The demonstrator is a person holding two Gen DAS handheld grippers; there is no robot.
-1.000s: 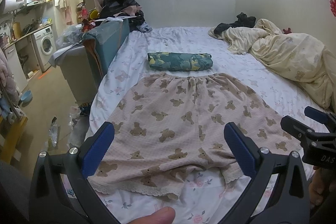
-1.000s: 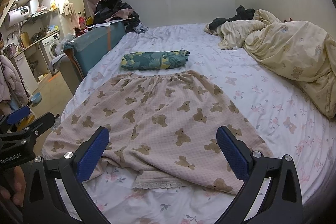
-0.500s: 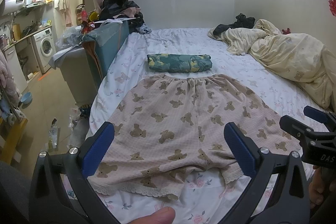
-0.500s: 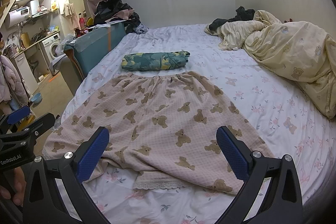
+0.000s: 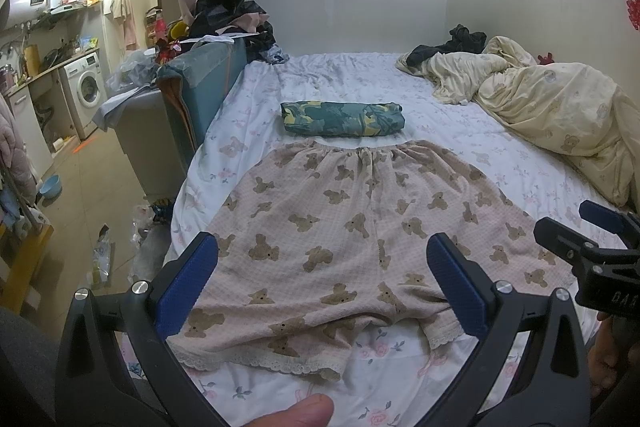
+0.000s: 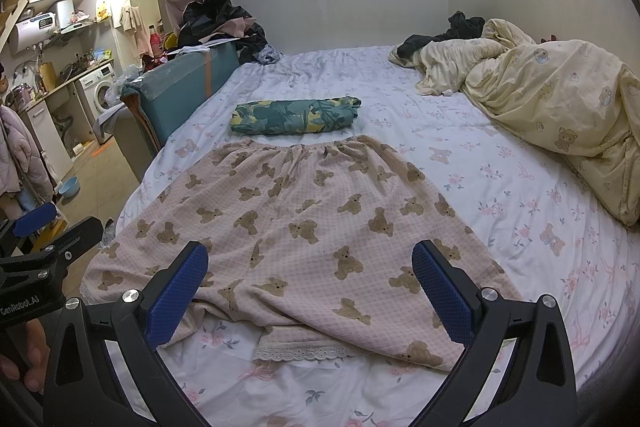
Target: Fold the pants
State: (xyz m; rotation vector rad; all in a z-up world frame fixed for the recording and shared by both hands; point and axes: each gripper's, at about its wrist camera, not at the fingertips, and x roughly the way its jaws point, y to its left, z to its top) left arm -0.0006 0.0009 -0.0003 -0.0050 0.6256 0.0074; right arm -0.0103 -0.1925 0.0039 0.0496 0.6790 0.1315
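Observation:
Pink bear-print pants [image 5: 352,223] lie spread flat on the bed, waistband at the far end, lace-trimmed leg hems nearest me; they also show in the right wrist view [image 6: 304,227]. My left gripper [image 5: 322,285] is open and empty, held above the near left hem. My right gripper [image 6: 310,291] is open and empty, above the near right hem. Each gripper shows at the edge of the other's view.
A folded green patterned cloth [image 5: 342,119] lies just beyond the waistband. A crumpled cream duvet [image 5: 552,115] fills the bed's right side. A teal box [image 5: 200,95] stands against the left bed edge, with floor clutter and a washing machine [image 5: 86,87] beyond.
Both grippers have drifted only slightly; the pants have not moved and both jaws stay open.

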